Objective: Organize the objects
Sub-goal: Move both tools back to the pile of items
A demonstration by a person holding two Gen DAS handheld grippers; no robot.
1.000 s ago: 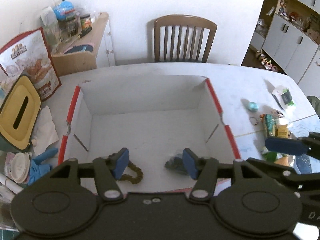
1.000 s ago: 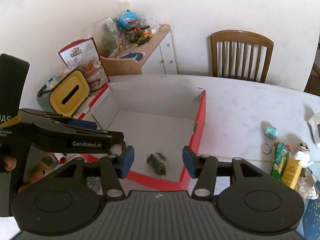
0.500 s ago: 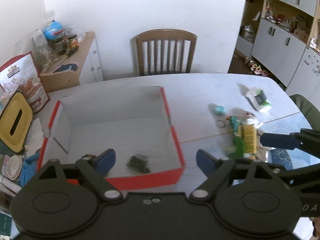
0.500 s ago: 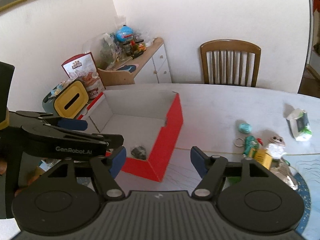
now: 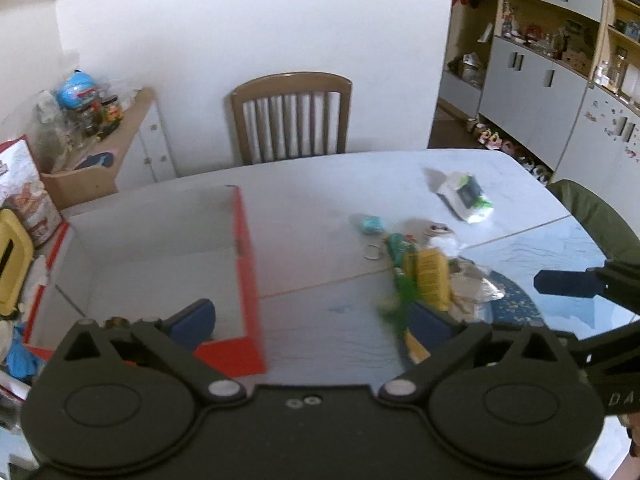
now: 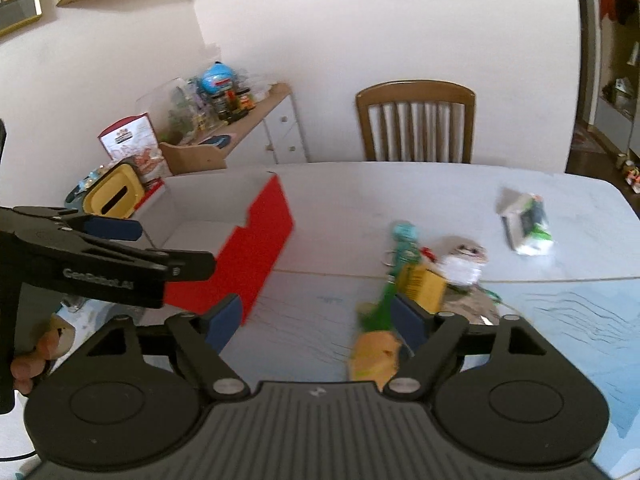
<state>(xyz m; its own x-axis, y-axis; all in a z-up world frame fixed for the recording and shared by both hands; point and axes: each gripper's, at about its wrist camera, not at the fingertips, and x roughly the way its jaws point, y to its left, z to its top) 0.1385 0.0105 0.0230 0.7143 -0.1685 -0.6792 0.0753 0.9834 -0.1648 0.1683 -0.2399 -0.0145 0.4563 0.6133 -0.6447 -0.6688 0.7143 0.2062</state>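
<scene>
The left gripper [image 5: 314, 316] hung over the white table [image 5: 320, 200] with its jaws opening wide and only bare tabletop between them. Its left pad sat over the near right corner of the red-edged box [image 5: 248, 264], and its right pad sat against the near end of the clutter. The right gripper [image 6: 316, 318] was likewise empty, its jaws opening, with plain table between the pads and the red side wall of the box just to its left.

The box stood at the left of the table, open-topped, white inside; its right wall ran straight away from the camera. Between that wall and the loose items lay a broad strip of clear table. The items clustered right of centre: a small teal object [image 5: 371, 224], a metal ring [image 5: 373, 252], a green packet [image 5: 400, 276], a yellow packet [image 5: 426, 280] and some crumpled wrapping, all blurred, so their exact outlines were hard to make out. A white carton [image 5: 464, 196] lay apart, farther back toward the table's right edge.

A wooden chair [image 5: 290, 118] stood behind the far edge. At the left, beyond the box, a yellow-lidded container [image 6: 114, 196] crowded that side.
</scene>
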